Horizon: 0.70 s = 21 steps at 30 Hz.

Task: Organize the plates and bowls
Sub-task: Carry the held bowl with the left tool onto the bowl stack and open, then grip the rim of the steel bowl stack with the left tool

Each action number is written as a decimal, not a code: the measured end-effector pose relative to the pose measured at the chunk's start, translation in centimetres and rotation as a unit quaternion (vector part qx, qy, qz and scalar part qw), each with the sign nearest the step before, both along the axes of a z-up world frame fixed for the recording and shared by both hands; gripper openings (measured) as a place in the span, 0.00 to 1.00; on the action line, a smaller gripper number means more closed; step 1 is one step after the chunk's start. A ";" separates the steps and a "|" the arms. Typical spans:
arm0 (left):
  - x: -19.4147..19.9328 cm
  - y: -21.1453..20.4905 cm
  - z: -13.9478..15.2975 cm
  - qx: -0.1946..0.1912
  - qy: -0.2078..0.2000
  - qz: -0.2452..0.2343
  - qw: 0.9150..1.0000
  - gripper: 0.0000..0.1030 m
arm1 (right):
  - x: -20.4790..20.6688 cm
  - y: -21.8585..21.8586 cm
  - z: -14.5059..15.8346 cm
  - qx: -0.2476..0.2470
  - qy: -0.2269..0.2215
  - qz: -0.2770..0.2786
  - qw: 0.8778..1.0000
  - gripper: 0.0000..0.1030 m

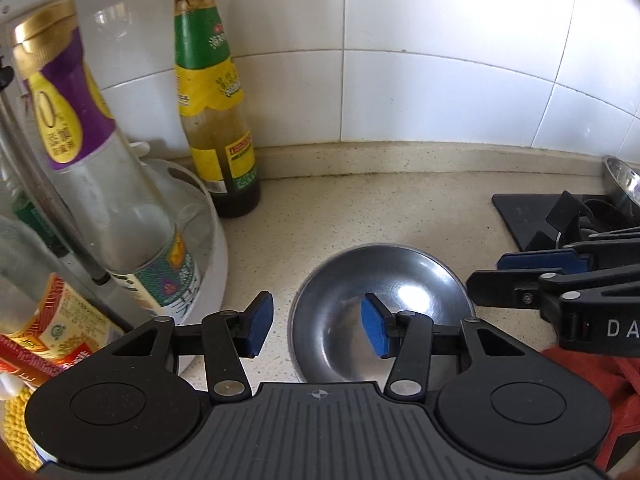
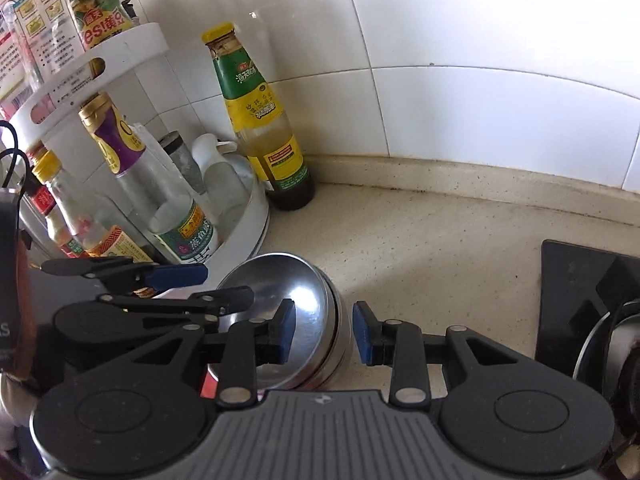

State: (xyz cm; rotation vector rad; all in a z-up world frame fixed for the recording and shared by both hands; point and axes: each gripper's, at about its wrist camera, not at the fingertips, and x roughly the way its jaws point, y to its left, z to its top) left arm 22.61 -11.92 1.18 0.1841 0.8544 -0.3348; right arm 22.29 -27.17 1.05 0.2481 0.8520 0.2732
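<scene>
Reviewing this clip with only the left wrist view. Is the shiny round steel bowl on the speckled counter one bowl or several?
Observer: Several. The right wrist view shows the side of the shiny round steel bowl stack, with layered rims of at least two nested bowls.
Operator: The right hand-held gripper shows only side-on for me. Is it gripping the stack?
Observer: It does not look so. The right hand-held gripper has its blue pads either side of the stack's near wall, one inside and one outside, with a gap at each.
</scene>
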 end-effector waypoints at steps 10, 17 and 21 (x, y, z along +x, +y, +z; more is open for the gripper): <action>-1.3 -0.4 -0.3 -0.007 0.007 0.015 1.000 0.62 | -1.1 -0.3 -0.5 0.006 0.005 -0.001 1.000 0.30; -3.0 -0.3 -0.2 -0.012 0.003 0.035 0.999 0.67 | -2.3 -0.2 -0.5 0.006 0.001 0.007 1.000 0.34; -4.1 -0.4 0.2 -0.011 -0.005 0.043 0.999 0.68 | -2.9 0.0 -0.5 0.004 -0.002 0.014 1.000 0.34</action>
